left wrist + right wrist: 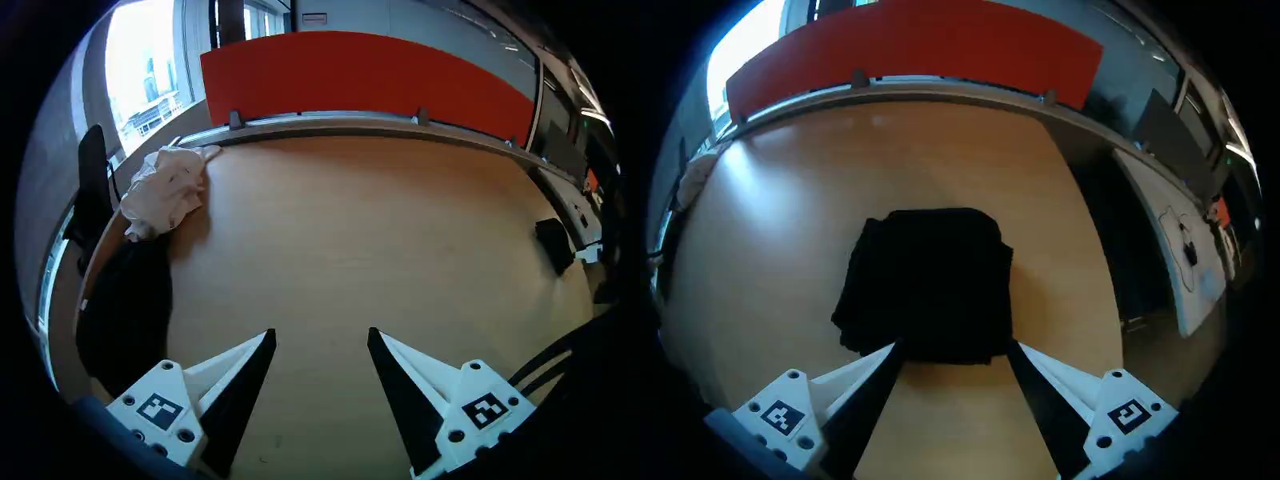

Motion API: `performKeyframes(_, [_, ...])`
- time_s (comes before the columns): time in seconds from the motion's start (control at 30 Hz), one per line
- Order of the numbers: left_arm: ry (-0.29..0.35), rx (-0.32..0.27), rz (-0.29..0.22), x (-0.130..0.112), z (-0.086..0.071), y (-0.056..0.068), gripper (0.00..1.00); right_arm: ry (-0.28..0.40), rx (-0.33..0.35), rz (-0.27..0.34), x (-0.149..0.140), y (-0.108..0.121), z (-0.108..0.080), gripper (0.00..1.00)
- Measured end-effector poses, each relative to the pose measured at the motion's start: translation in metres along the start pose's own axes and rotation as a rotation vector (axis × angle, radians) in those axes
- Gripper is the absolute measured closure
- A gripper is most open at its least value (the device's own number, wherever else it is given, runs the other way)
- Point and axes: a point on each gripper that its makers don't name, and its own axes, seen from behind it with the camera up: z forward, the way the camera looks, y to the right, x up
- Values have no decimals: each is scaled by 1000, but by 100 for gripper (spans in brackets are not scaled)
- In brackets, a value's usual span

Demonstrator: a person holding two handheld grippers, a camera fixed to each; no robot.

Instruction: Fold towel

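We see the right gripper [954,344] with its fingers spread wide, tips at the near edge of the folded black towel [928,272] lying flat on the counter [784,224], clamping nothing. The left gripper [321,331] has its fingers equally wide apart above the counter, well apart from a crumpled white cloth [164,192].

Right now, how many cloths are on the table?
2. A black folded towel lies just before the right gripper; a crumpled white cloth sits at the table's far left edge. The dark heap beside it may be a third.
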Motion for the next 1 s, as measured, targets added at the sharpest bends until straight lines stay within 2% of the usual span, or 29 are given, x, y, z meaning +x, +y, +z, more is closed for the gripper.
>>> performKeyframes(0.3, [15,-4,-21,5,2,1,15,94,-2,122,20,-9,-4,1])
performKeyframes(0.57, [60,-10,-41,19,2,3,15,223,-20,133,47,-14,-16,1])
performKeyframes(1.0, [190,-7,-104,62,-5,-4,15,519,0,130,114,-34,-69,2])
